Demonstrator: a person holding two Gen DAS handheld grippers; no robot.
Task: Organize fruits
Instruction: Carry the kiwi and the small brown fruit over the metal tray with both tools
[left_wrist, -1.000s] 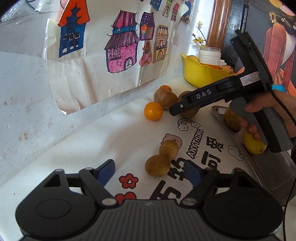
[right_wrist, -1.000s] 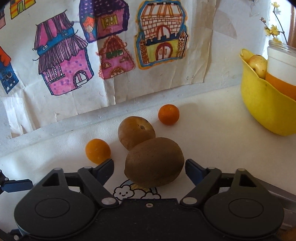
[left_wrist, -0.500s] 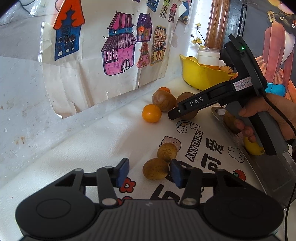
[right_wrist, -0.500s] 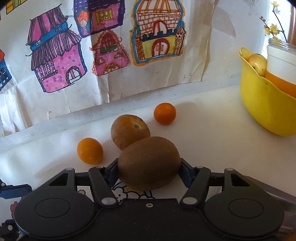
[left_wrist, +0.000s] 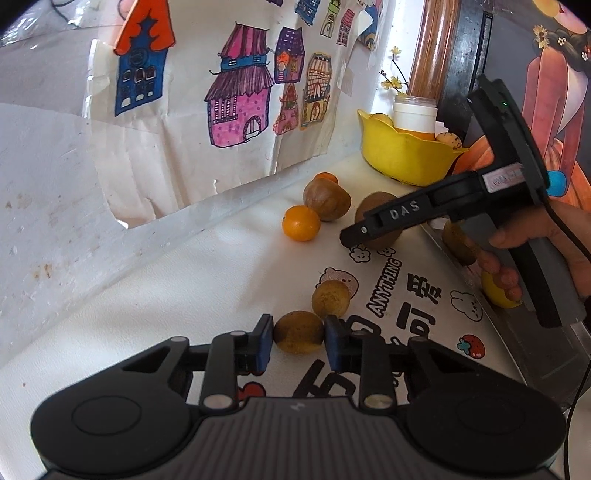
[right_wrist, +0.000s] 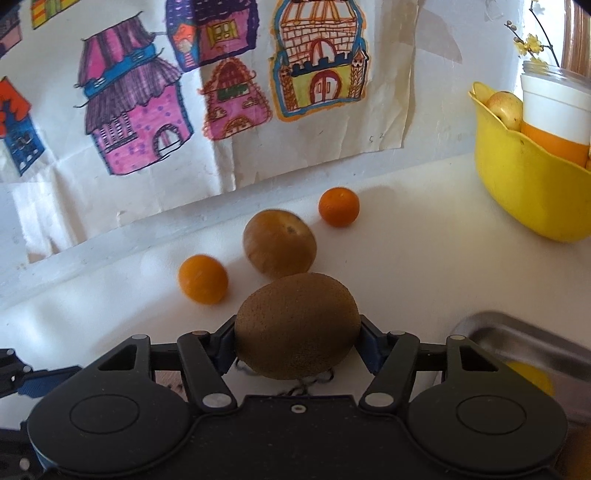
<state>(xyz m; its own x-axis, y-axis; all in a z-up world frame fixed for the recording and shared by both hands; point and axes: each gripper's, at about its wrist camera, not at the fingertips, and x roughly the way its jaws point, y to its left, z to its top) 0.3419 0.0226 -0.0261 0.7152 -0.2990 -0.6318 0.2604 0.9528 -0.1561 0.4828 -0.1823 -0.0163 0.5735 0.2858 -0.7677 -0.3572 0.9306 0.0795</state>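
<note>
In the left wrist view the left gripper (left_wrist: 298, 341) sits low over a white printed cloth (left_wrist: 207, 280); its jaws are closing, and its blue pads press on both sides of a small brown-yellow fruit (left_wrist: 298, 332) that rests on the cloth; a second small fruit (left_wrist: 330, 298) lies just beyond it, touching or nearly so; farther off sit an orange (left_wrist: 301, 223), a round brown fruit (left_wrist: 327, 201) and, behind that, part of another orange (left_wrist: 325, 178); to the right a hand (left_wrist: 546, 247) holds the right gripper, whose black finger crosses in front of a kiwi (left_wrist: 376, 221); a metal tray (left_wrist: 546, 350) lies along the right edge with a yellow fruit (left_wrist: 496, 291) in it; a yellow bowl (left_wrist: 402, 155) stands far right against the wall, under paper drawings of houses (left_wrist: 236, 107).

In the right wrist view the right gripper (right_wrist: 297, 338) is clenched on the kiwi (right_wrist: 297, 325), one pad against each end; whether the kiwi is off the cloth I cannot tell; beyond it sit the round brown fruit (right_wrist: 279, 243), an orange (right_wrist: 203, 278) to its left and another orange (right_wrist: 338, 206) farther right; the yellow bowl (right_wrist: 524, 188) stands far right with a white cup (right_wrist: 554, 107) in it; a corner of the metal tray (right_wrist: 517, 336) shows near right.
</note>
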